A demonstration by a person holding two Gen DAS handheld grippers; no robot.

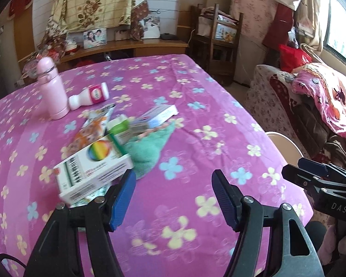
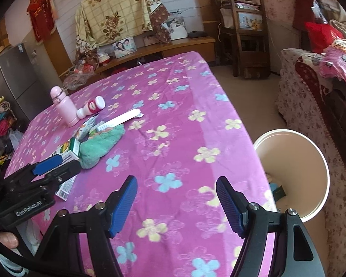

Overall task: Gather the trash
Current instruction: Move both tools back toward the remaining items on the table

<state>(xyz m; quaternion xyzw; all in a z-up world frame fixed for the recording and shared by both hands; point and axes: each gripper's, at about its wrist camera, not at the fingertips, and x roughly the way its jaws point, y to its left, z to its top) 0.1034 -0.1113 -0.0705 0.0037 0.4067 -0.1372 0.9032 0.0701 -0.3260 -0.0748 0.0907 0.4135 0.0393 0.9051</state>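
The left gripper (image 1: 173, 198), black with 2 blue ribbed pads, points forward and down with its jaws apart and nothing between them. The right gripper (image 2: 176, 204), of the same black and blue build, is angled likewise, jaws apart and empty. A thumb (image 2: 8, 240) shows at the left gripper's handle.

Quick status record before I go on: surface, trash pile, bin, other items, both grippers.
surface: table under a pink flowered cloth
trash pile: white box with rainbow print, flat blue-and-white box, snack wrapper, lying around a green cloth
bin: round cream bin on the floor off the table's right edge
other items: pink flask upright; small white bottle on its side
left gripper: open, empty
right gripper: open, empty
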